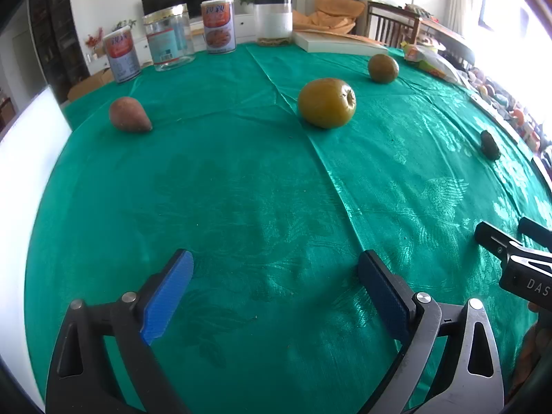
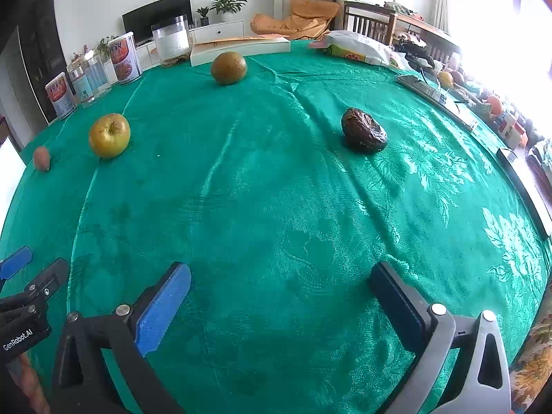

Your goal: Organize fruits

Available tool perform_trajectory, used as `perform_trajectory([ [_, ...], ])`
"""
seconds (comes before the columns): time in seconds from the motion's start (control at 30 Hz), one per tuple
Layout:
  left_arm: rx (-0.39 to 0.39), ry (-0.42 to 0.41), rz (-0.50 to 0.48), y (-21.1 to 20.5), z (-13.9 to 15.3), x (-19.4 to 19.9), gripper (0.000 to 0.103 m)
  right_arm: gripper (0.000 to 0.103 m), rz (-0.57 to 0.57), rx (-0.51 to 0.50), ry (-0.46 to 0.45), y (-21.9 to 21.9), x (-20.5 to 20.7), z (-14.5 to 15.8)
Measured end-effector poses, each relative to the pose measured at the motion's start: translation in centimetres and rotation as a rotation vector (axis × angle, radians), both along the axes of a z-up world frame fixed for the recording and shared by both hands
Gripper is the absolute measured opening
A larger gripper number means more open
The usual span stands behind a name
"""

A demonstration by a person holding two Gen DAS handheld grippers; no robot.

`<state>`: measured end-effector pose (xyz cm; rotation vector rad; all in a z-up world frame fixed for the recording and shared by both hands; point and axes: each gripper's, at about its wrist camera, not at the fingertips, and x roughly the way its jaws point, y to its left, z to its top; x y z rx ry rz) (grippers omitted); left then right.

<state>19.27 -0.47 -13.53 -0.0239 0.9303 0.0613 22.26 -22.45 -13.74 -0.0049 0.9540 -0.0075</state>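
Four fruits lie apart on the green tablecloth [image 1: 241, 189]. In the left wrist view, a reddish pear-shaped fruit [image 1: 130, 115] sits far left, a yellow-green apple [image 1: 326, 102] is at centre, a brownish-green round fruit [image 1: 383, 68] lies behind it, and a dark wrinkled fruit [image 1: 490, 145] is at right. My left gripper [image 1: 276, 262] is open over bare cloth, well short of them. In the right wrist view my right gripper [image 2: 280, 272] is open too, with nothing between its blue pads. The dark wrinkled fruit [image 2: 364, 131] lies ahead of it, the apple [image 2: 109, 135] far left.
Two printed cans [image 1: 218, 26], a clear jar [image 1: 169, 39] and a white-filled container [image 1: 273, 20] line the far edge. A white book [image 1: 339, 43] and a snack bag [image 2: 358, 48] lie at the back right. Clutter borders the table's right rim.
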Motion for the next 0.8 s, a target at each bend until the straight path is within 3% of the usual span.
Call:
perform_trajectory([
  [0.4,-0.01,0.002,-0.005,0.1,0.0,0.0,0.098,0.103,-0.037,0.046,-0.009,-1.3,-0.6,0.3],
  [0.53,-0.016,0.039,-0.038,0.0,0.2,0.6,0.098,0.103,-0.092,0.116,-0.04,-3.1,-1.0,0.7],
  [0.6,-0.059,0.062,-0.072,0.0,0.7,1.5,0.097,0.103,-0.119,0.172,-0.079,-4.0,-1.4,1.3],
  [0.8,-0.106,0.003,-0.136,-0.8,3.1,5.7,0.097,0.103,-0.183,0.294,-0.186,-6.2,-2.4,2.9],
])
